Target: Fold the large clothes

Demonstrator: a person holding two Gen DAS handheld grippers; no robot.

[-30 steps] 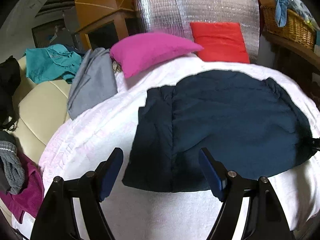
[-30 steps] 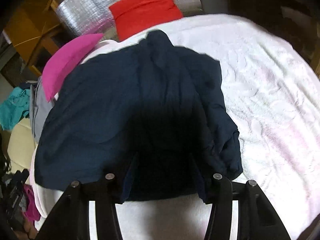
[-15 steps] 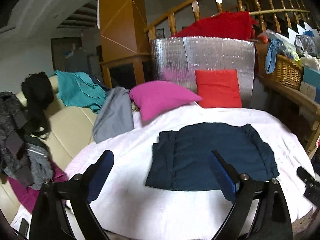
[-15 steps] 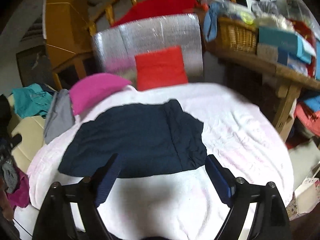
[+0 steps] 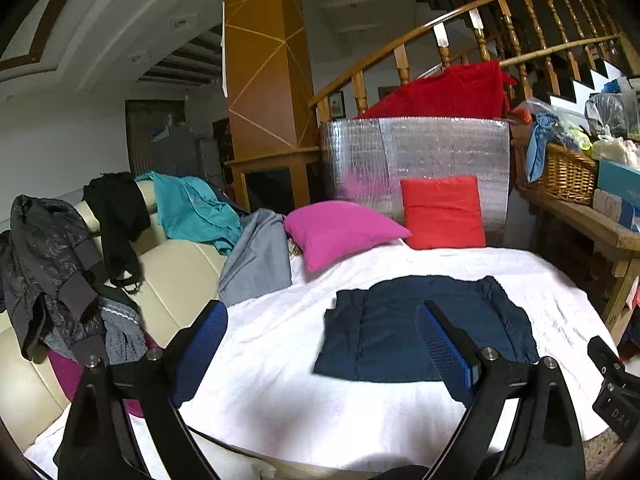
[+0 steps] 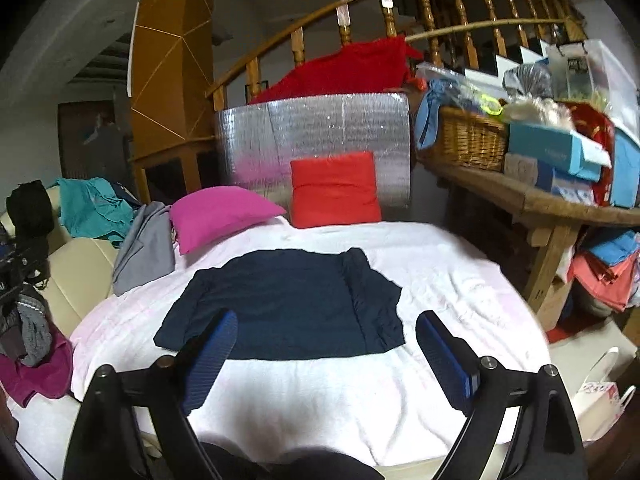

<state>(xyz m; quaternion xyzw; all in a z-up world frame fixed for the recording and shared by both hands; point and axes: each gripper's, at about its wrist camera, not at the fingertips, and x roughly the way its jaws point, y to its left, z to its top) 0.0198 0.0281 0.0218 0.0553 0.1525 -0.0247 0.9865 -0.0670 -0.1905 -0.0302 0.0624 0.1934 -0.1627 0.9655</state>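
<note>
A navy garment (image 6: 288,304), soft and finely wrinkled, lies folded into a rough rectangle on the textured white bedspread (image 6: 440,292). Behind it sit a plump magenta pillow (image 6: 220,212) and a square red cushion (image 6: 334,188) against quilted silver foil (image 6: 320,128). The left hand-held gripper (image 5: 320,344) is released and empty; the right hand-held gripper (image 6: 326,354) is opening, nothing between its ribbed blue pads (image 6: 444,356). No writing is legible.

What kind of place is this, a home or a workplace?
Most likely a lived-in home, a living area by a staircase. A wooden stair railing curves behind, clothes lie over a cream sofa, and a wicker basket sits on a cluttered wooden shelf.
</note>
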